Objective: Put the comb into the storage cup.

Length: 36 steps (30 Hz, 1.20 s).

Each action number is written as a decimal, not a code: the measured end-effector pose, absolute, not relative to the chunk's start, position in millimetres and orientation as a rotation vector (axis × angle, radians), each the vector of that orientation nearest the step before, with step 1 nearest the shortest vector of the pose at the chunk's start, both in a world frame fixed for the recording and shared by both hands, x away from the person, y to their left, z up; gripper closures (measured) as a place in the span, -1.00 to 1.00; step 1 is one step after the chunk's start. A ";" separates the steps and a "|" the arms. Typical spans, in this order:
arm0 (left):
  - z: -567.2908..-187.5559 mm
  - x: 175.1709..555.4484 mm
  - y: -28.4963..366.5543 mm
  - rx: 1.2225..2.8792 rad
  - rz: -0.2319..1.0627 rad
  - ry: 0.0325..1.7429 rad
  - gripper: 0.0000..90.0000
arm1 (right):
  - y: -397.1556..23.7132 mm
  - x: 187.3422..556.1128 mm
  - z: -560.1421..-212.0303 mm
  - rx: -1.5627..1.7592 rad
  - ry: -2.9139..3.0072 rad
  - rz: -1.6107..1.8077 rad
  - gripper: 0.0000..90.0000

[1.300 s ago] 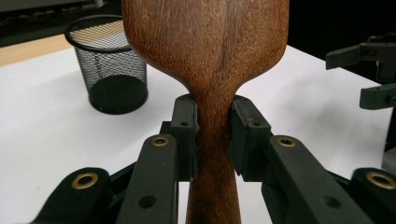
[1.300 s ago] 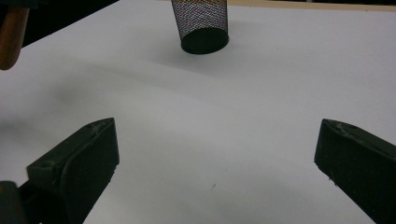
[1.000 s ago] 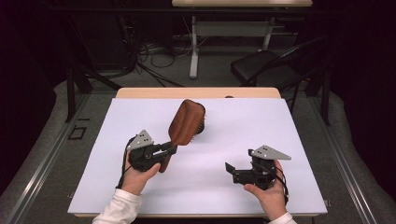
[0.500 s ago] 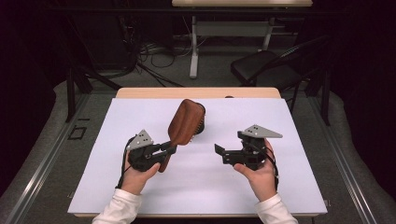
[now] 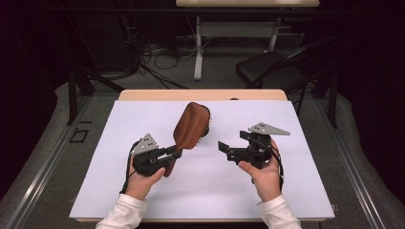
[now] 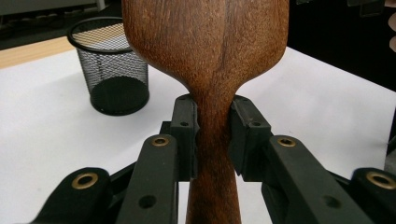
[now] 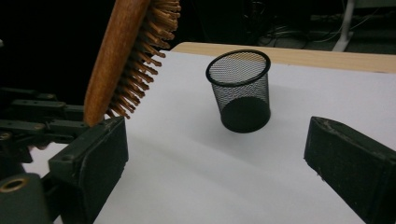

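Hairbrush (image 5: 192,125): wooden paddle brush held above the white table (image 5: 296,191), just left of centre in the high view, head tilted toward one o'clock, smooth brown back facing the camera.
Bristles (image 7: 144,56): rows of wooden pins on the far side of the head, seen in the right gripper view facing the mesh cup.
Handle (image 6: 214,154): narrow neck of the brush, pinched from both sides where it widens into the head.
Left gripper (image 5: 171,153): at seven o'clock of the brush head in the high view, jaws clamped on the handle; in its own view the two black pads press flat against the wood.
Left hand (image 5: 141,177): wrapped around the gripper body, white sleeve entering from the bottom edge.
Right gripper (image 5: 222,148): at four o'clock of the brush head, apart from it, jaws pointing toward nine o'clock; they stand wide apart and have just been narrowing, with nothing between them.
Right hand (image 5: 263,174): beneath the gripper, grey three-cornered plate on top.
Mesh cup (image 7: 239,91): black wire pen holder standing upright on the table, beyond the brush, framed between the right gripper's jaws in its own view.
Surroundings: dark room, a black chair (image 5: 272,71) at one o'clock beyond the table.
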<state>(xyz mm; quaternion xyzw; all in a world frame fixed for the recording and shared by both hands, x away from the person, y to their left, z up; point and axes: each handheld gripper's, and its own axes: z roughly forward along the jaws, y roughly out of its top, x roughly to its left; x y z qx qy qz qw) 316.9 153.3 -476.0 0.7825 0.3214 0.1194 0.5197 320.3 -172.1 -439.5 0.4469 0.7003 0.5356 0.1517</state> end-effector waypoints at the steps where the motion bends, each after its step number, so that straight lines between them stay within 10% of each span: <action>1: -476.8 316.4 152.1 1.881 0.289 0.767 0.62 | -172.5 320.2 -440.0 1.295 2.012 1.553 -0.86; 36: -497.2 301.9 118.0 1.943 0.238 0.694 0.62 | -162.8 318.4 -452.4 1.420 2.081 1.739 -0.80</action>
